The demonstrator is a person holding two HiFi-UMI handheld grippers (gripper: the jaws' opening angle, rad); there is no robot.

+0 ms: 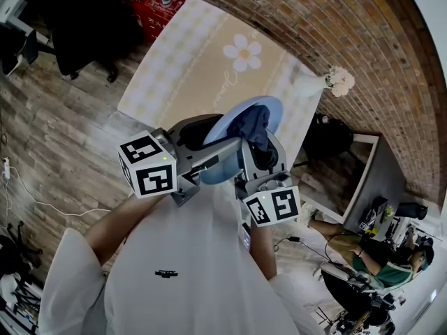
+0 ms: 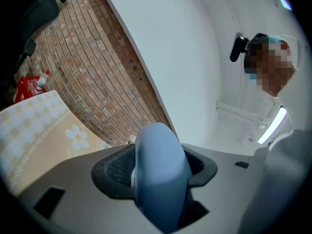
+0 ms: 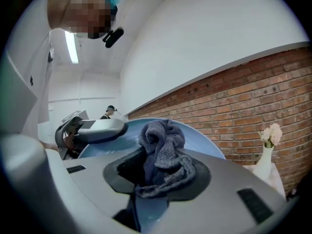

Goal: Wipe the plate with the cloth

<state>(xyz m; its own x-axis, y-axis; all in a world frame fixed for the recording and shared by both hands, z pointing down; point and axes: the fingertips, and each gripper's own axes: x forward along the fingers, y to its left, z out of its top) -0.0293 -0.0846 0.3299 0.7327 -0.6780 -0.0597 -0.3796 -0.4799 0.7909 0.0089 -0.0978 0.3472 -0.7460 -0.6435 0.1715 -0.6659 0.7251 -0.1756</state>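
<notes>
A light blue plate [image 1: 230,132] is held up in the air, tilted, above the near edge of the table. My left gripper [image 1: 209,155] is shut on its rim; in the left gripper view the plate's edge [image 2: 161,172] stands upright between the jaws. My right gripper [image 1: 260,155] is shut on a dark blue-grey cloth [image 1: 253,128], which lies against the plate's face. In the right gripper view the bunched cloth [image 3: 163,152] fills the jaws, with the plate [image 3: 204,143] behind it and the left gripper [image 3: 90,130] at the left.
A table with a beige checked cloth and a daisy print [image 1: 209,61] lies ahead. A white vase with flowers [image 1: 328,82] stands at its right corner by the brick wall [image 1: 300,19]. A red crate with a bottle [image 1: 157,5] sits beyond the table. A seated person [image 1: 377,267] is at the lower right.
</notes>
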